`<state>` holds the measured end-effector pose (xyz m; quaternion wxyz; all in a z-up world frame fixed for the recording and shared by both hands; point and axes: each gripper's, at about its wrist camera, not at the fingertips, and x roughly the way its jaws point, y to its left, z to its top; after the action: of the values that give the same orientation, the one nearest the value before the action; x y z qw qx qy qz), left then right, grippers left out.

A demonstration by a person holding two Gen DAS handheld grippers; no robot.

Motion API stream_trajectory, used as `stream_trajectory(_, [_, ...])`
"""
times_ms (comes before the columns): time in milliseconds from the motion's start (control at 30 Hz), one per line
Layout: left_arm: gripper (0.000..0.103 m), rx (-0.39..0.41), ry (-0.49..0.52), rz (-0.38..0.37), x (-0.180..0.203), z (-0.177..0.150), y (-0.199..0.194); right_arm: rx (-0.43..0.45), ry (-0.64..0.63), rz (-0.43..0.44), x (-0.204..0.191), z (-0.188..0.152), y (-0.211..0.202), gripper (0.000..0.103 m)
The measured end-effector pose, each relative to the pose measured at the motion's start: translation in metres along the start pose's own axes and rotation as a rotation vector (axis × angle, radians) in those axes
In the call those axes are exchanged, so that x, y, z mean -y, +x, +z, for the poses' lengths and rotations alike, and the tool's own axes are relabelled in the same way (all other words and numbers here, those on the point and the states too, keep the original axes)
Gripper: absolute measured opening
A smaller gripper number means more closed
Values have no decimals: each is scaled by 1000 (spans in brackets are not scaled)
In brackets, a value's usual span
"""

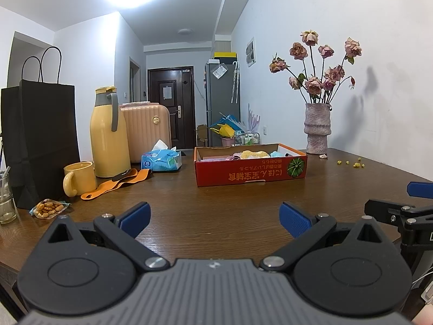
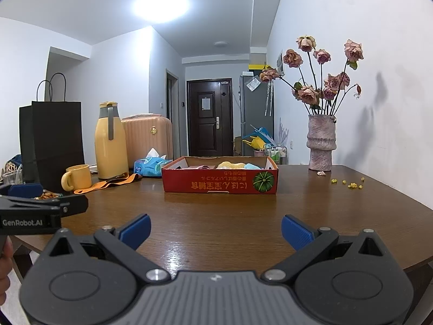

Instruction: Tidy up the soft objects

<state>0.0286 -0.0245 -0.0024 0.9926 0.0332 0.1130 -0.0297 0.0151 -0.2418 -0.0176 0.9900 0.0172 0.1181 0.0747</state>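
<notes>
Red cardboard box (image 1: 250,169) sits mid-table with the soft cloths (image 1: 253,154) piled inside, well ahead of both my grippers. My left gripper (image 1: 215,218) and right gripper (image 2: 215,230) hover over bare wooden table (image 2: 216,216), jaws spread wide, gripping nothing. Yellow mug (image 1: 78,178) and thermos (image 1: 108,132) off left.

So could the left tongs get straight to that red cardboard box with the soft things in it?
Probably yes. The left tongs are open and empty, and only bare brown wooden table lies between them and the red cardboard box. Nothing blocks the path.
</notes>
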Motion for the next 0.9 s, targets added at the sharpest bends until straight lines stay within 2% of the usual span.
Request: stream_trajectory(900, [103, 0, 0, 1, -1, 0, 1, 6, 2, -4, -2, -1, -1, 103])
